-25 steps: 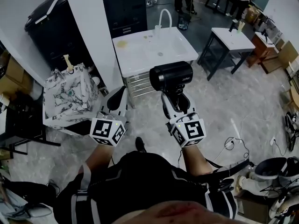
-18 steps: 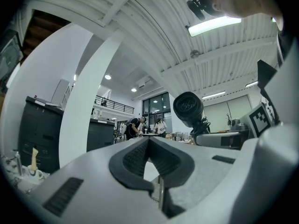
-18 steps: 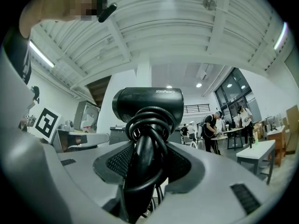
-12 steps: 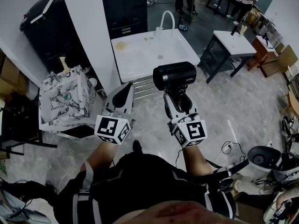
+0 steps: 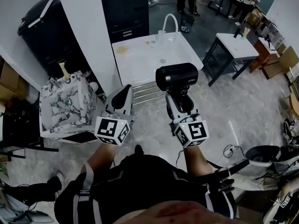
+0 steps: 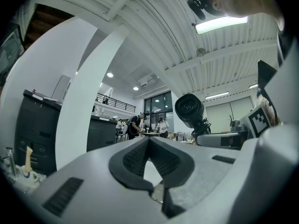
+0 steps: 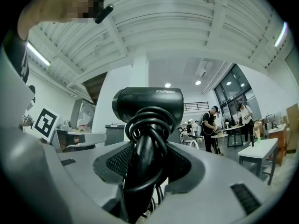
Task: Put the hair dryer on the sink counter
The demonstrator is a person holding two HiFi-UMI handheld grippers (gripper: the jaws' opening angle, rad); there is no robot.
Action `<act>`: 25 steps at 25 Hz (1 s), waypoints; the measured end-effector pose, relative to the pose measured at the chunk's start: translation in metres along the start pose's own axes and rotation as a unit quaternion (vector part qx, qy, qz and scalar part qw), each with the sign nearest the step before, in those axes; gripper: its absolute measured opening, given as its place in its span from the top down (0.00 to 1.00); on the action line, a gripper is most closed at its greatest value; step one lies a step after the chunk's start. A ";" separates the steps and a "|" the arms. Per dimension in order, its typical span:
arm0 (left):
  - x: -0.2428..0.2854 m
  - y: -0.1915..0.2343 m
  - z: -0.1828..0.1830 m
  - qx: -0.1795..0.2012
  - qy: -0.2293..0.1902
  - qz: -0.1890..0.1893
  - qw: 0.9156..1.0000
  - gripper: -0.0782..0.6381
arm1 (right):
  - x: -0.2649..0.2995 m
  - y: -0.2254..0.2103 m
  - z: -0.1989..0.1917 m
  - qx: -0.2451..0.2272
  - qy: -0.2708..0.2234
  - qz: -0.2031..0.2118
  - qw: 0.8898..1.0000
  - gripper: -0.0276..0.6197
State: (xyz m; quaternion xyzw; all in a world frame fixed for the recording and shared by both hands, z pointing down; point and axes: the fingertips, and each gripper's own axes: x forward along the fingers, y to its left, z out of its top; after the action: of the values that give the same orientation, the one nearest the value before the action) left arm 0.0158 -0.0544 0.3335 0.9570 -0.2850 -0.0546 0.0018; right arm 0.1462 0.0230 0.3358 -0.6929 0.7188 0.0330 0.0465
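A black hair dryer (image 5: 176, 77) points left, held upright with its cord wound round the handle. My right gripper (image 5: 179, 101) is shut on that handle, seen close in the right gripper view as the hair dryer (image 7: 148, 104) rising between the right gripper's pads (image 7: 117, 160). It hangs over the floor just in front of the white sink counter (image 5: 135, 59), which has a curved faucet (image 5: 169, 20). To the left, my left gripper (image 5: 120, 98) is shut and holds nothing. In the left gripper view the hair dryer (image 6: 189, 108) shows beyond the left gripper (image 6: 148, 141).
A white column (image 5: 88, 27) and a black cabinet (image 5: 39, 24) stand left of the counter. A marble-patterned box (image 5: 65, 104) sits at the left. Drawers (image 5: 147, 91) sit under the counter. A small white table (image 5: 236, 42) is at the right, cables (image 5: 233, 143) on the floor.
The view has shifted a little toward the sink counter, and both grippers sit slightly higher and to the right. The hair dryer stays in the right gripper.
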 end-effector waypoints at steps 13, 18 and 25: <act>0.030 0.048 -0.006 -0.004 0.001 0.003 1.000 0.88 | 0.059 -0.004 -0.008 0.005 0.002 0.000 1.000 0.63; 0.034 0.056 -0.006 -0.001 -0.003 0.001 1.000 0.88 | 0.071 -0.004 -0.009 0.001 -0.001 0.002 1.000 0.63; 0.051 0.069 -0.007 0.006 0.002 0.018 1.000 0.88 | 0.096 -0.018 -0.010 0.007 -0.007 0.015 1.000 0.63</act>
State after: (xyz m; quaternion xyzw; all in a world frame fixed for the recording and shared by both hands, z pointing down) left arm 0.0212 -0.1397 0.3375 0.9519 -0.3022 -0.0508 -0.0027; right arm 0.1606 -0.0740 0.3351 -0.6815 0.7289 0.0332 0.0559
